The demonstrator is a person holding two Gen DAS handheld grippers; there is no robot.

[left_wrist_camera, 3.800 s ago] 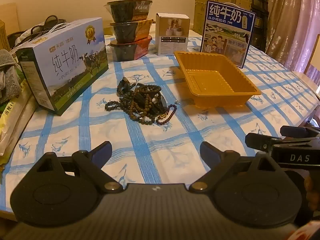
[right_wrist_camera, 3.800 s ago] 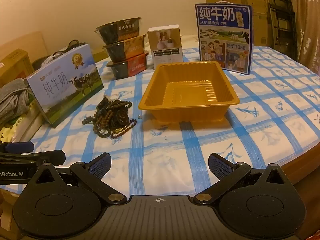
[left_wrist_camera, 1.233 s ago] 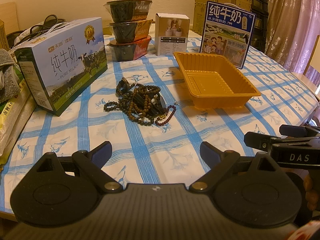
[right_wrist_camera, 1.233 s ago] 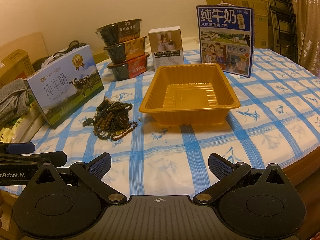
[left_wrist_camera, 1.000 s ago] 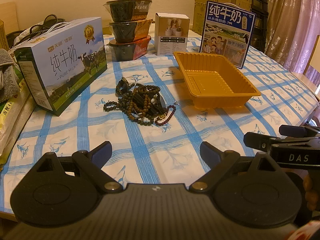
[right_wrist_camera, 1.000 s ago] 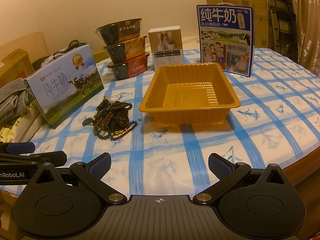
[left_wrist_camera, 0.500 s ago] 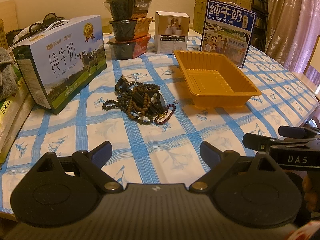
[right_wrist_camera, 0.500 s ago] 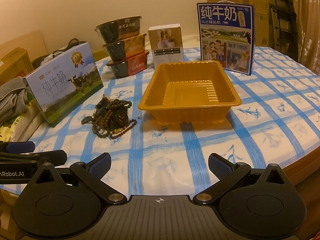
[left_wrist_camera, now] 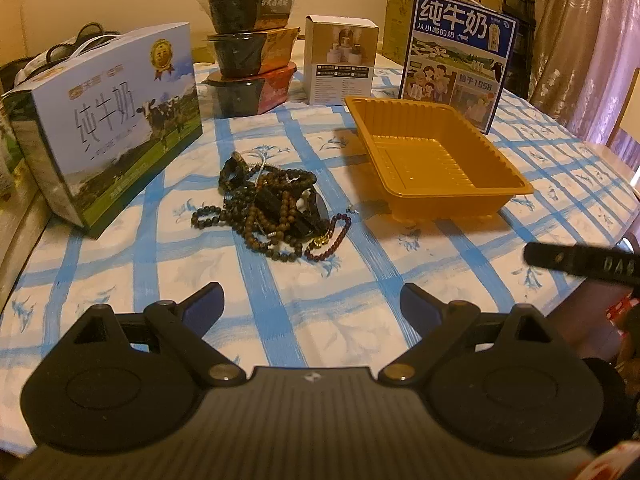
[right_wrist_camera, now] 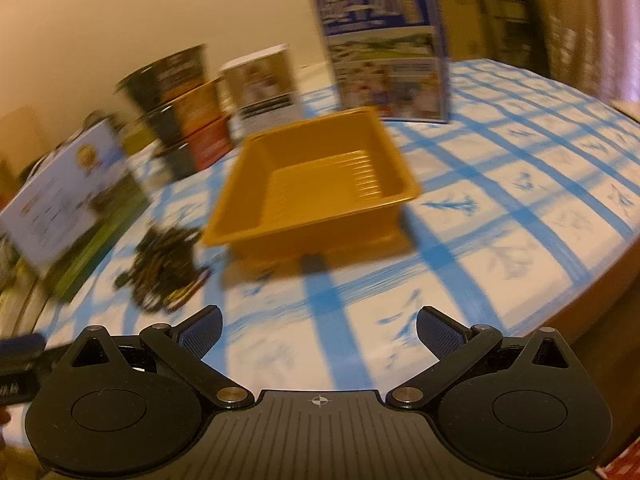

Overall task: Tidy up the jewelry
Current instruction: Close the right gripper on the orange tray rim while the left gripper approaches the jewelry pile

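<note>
Both claws are spread wide and hold nothing: the left gripper (left_wrist_camera: 312, 304) sits low over the near edge of the table (left_wrist_camera: 360, 320), level and pointing straight toward the far side, while the right gripper (right_wrist_camera: 318, 326) is rolled to one side, so its view shows the whole scene slanted and smeared with motion blur. From the left wrist view, part of the right gripper's black body reaches in from the right edge, above the table's near right rim. Jewelry lies as one tangled heap of beaded strands (left_wrist_camera: 276, 208) on the blue-checked cloth, ahead of the left gripper and well apart from its fingers (left_wrist_camera: 204, 306); brown wooden beads, darker strands and a reddish bracelet are knotted together (single pieces are hard to separate by eye). Just to the right of the heap stands an orange plastic tray (left_wrist_camera: 516, 184). Farther back stand a milk carton box (left_wrist_camera: 112, 120) on the left, three stacked dark bowls (left_wrist_camera: 250, 52), a small white box (left_wrist_camera: 340, 64) and a blue milk box (left_wrist_camera: 456, 56).
</note>
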